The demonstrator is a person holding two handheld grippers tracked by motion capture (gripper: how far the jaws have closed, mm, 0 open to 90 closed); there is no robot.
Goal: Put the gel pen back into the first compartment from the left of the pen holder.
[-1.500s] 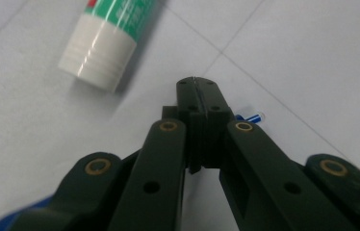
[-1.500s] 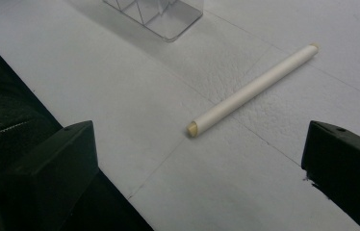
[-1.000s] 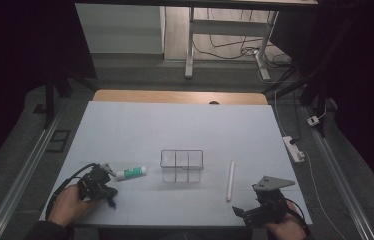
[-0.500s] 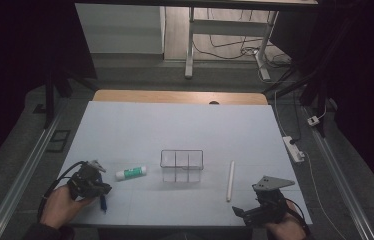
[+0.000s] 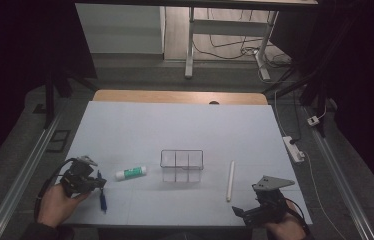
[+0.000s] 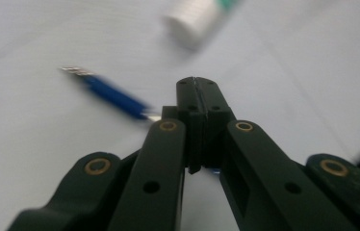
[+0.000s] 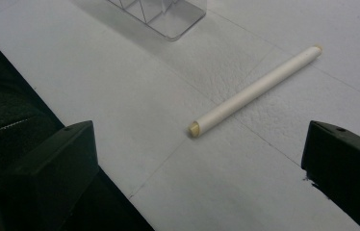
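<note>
A blue pen (image 5: 102, 198) lies on the white table near the front left, seen close up as a blue pen (image 6: 113, 95) just left of my jaws. My left gripper (image 5: 95, 183) (image 6: 195, 83) has just been closing. Its jaws now meet with nothing between the pads, and the pen's silver end sits beside and under them. A white and green glue stick (image 5: 131, 173) (image 6: 192, 21) lies just beyond. My right gripper (image 5: 252, 205) (image 7: 199, 144) is open wide at the front right. A white stick (image 5: 230, 181) (image 7: 257, 89) lies on the table ahead of it, untouched.
A clear divided organizer (image 5: 182, 166) (image 7: 168, 17) stands mid-table between the glue stick and the white stick. The table's front edge (image 7: 135, 197) is right below my right gripper. A power strip (image 5: 295, 149) hangs off the right edge.
My left gripper has drawn back a little to the left, away from the glue stick, and the blue pen now lies in plain sight beside its tip. The right gripper has stayed put.
</note>
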